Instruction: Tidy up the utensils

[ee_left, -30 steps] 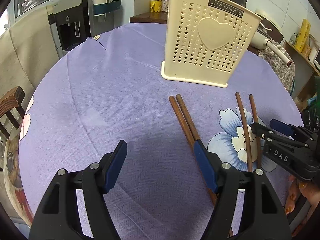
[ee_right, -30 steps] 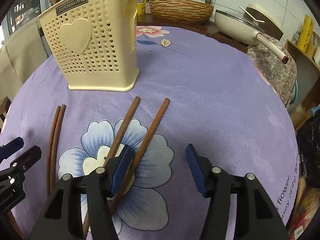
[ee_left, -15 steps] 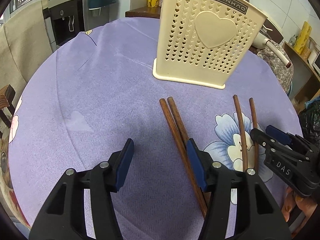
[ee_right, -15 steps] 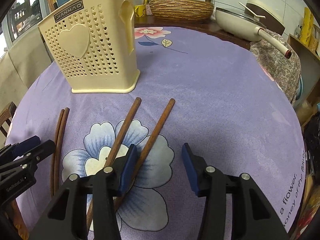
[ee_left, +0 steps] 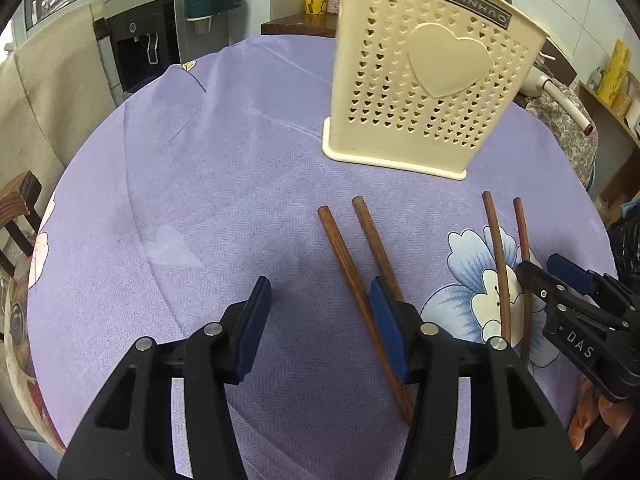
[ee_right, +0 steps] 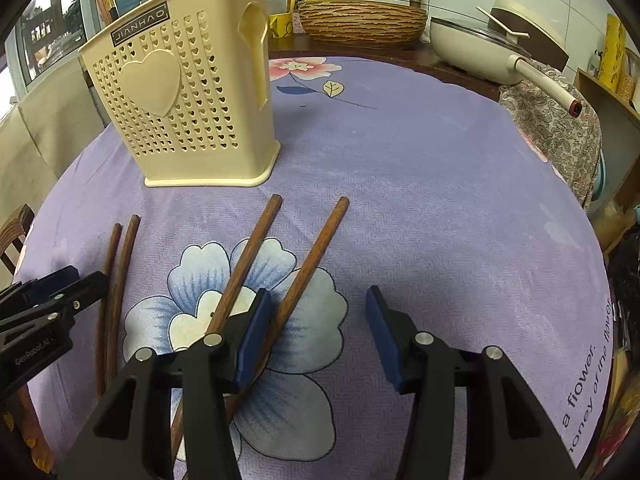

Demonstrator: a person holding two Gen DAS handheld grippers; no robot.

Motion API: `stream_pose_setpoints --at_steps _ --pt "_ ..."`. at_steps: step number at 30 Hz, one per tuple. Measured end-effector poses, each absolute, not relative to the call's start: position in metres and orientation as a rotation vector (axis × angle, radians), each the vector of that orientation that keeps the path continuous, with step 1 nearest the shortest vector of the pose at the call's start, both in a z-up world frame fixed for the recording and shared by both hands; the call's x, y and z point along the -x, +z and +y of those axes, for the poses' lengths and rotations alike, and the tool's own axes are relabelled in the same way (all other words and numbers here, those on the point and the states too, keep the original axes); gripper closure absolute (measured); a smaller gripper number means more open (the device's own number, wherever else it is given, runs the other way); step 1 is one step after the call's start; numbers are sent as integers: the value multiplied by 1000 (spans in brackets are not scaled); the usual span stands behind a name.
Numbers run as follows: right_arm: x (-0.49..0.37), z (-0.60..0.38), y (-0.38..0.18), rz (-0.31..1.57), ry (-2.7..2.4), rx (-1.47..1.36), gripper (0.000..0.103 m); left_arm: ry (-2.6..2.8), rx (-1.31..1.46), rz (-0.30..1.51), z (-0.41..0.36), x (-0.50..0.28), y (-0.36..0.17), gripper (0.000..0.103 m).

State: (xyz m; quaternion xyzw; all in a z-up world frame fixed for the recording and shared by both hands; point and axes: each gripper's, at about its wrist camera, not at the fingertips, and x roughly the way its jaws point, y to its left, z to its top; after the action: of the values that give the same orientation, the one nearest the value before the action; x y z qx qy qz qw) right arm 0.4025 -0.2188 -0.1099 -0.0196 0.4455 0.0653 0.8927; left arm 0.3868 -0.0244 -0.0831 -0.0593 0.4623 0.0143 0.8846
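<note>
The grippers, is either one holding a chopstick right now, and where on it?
Neither. The left gripper and right gripper are both open above the chopsticks, which lie on the tablecloth.

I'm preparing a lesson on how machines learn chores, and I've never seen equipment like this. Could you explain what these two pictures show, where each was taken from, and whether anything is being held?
There is no robot here. A person holds a clamp-like tool in each hand, and each tool carries a wide-angle camera looking forward along its two blue-padded fingers.

One picture comes from the left gripper, the other from the right gripper. Each also glimpses the other tool at its edge.

On the round table's purple flowered cloth stands a cream utensil holder with heart-shaped holes. In front of it lie two pairs of brown chopsticks: the left pair and the right pair.

Nothing is held. Both tools are open, low over the cloth, each with a chopstick of its own pair lying between its fingers.
</note>
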Motion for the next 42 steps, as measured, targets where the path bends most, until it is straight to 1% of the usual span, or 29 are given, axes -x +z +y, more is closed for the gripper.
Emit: stream_pose_setpoints --at_steps 7,12,16,17,18,19,21,22,23,32,42 --pt "-410 -220 -110 940 152 47 54 29 134 966 -29 -399 -83 51" --pt "-429 -220 -109 961 143 44 55 -3 150 978 -35 -409 -81 65" --pt "-441 -216 -109 953 120 24 66 -30 161 982 -38 -414 -81 69" --pt "-442 -214 -109 950 117 22 68 -34 156 983 -39 -415 -81 71" --pt "-444 -213 -109 948 120 16 72 -31 144 983 -41 -415 -82 75" --pt "-444 -211 -109 949 127 14 77 -42 137 984 -43 -416 -82 76" --pt "-446 -207 -109 949 144 30 82 -58 131 989 -43 -418 -82 81" --pt "-445 -205 -108 949 155 33 85 -67 129 992 -44 -419 -81 82" --pt "-444 -204 -108 951 162 35 87 -71 126 992 -44 -419 -81 83" --pt "-446 -203 -107 959 168 30 87 -66 173 996 -31 -417 -82 83" --pt "-442 -202 -106 946 175 30 87 -85 260 977 -16 -392 -79 81"
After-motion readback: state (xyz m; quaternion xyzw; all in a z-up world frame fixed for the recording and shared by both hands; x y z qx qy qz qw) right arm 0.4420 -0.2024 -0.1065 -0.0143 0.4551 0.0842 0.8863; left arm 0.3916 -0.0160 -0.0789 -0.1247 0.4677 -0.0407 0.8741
